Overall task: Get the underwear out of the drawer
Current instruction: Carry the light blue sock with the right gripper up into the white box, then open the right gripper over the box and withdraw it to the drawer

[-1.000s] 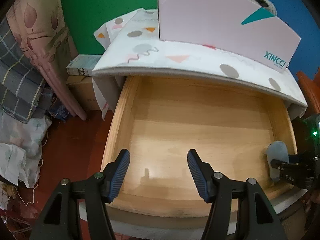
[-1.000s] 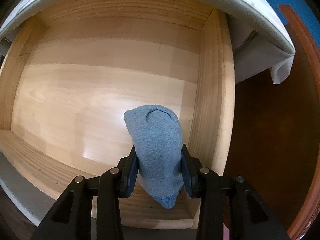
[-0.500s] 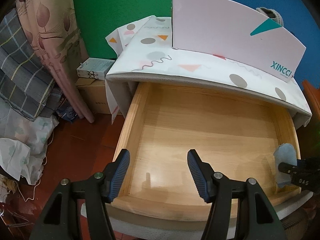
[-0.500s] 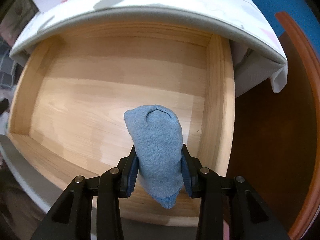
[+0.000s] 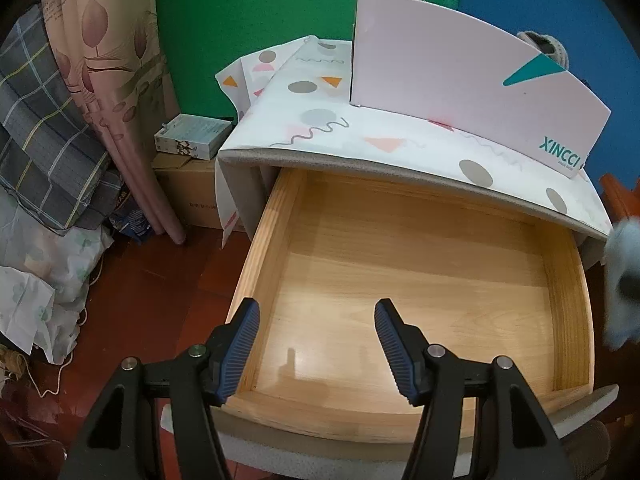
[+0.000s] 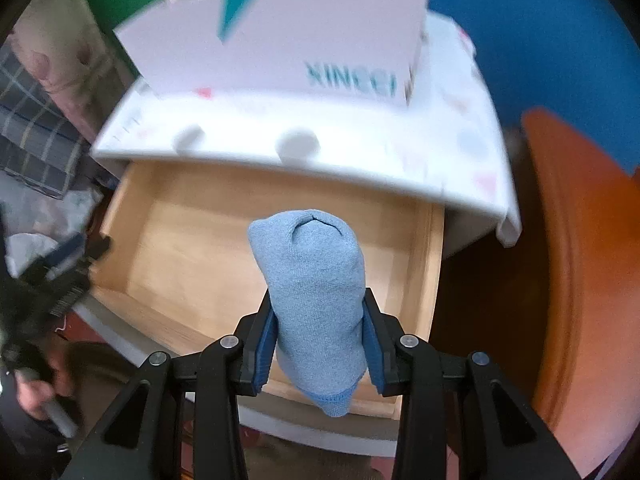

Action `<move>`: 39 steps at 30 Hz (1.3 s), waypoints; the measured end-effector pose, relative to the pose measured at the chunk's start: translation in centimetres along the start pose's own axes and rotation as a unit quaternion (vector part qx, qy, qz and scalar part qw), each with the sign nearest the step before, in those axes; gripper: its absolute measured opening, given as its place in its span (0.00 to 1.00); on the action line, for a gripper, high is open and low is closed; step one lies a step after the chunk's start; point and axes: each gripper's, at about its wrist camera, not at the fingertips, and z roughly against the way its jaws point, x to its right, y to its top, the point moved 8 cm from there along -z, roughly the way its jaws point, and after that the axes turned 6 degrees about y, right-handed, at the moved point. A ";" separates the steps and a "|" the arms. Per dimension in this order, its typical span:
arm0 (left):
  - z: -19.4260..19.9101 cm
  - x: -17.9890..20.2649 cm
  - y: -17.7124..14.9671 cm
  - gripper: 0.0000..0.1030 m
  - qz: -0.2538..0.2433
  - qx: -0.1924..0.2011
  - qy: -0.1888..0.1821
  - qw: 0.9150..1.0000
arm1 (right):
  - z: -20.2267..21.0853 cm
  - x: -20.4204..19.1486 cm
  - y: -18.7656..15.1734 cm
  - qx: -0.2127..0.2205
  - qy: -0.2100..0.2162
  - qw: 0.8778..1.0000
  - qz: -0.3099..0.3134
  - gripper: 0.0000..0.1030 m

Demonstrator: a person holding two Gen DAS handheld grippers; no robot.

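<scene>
My right gripper (image 6: 319, 350) is shut on a rolled light-blue underwear (image 6: 312, 280) and holds it above the front right of the open wooden drawer (image 6: 192, 240). The roll shows blurred at the right edge of the left wrist view (image 5: 624, 284). My left gripper (image 5: 316, 346) is open and empty above the front left of the drawer (image 5: 420, 280), whose inside looks bare. The left gripper also shows blurred in the right wrist view (image 6: 70, 276).
A white patterned cabinet top (image 5: 320, 132) overhangs the drawer, with a pink XINCCI box (image 5: 472, 92) on it. Bedding and curtain (image 5: 60, 120) pile at the left beside cardboard boxes (image 5: 192, 184). An orange-brown wooden piece (image 6: 580, 280) stands to the right.
My right gripper has lifted the blue underwear up and back out of the drawer. The left gripper has pulled back and up, staying open.
</scene>
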 end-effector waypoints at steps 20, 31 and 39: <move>-0.1 -0.3 0.1 0.60 0.004 -0.001 0.005 1.000 | 5.6 -6.3 22.5 0.131 -0.022 0.990 0.040 0.35; 0.1 -0.3 -0.1 0.60 0.005 0.001 0.008 1.000 | 0.2 -5.9 28.5 0.111 -0.035 0.993 0.023 0.36; 0.1 -0.6 0.2 0.60 0.012 0.004 -0.001 1.000 | -3.9 -5.3 27.4 0.077 -0.040 0.996 0.017 0.39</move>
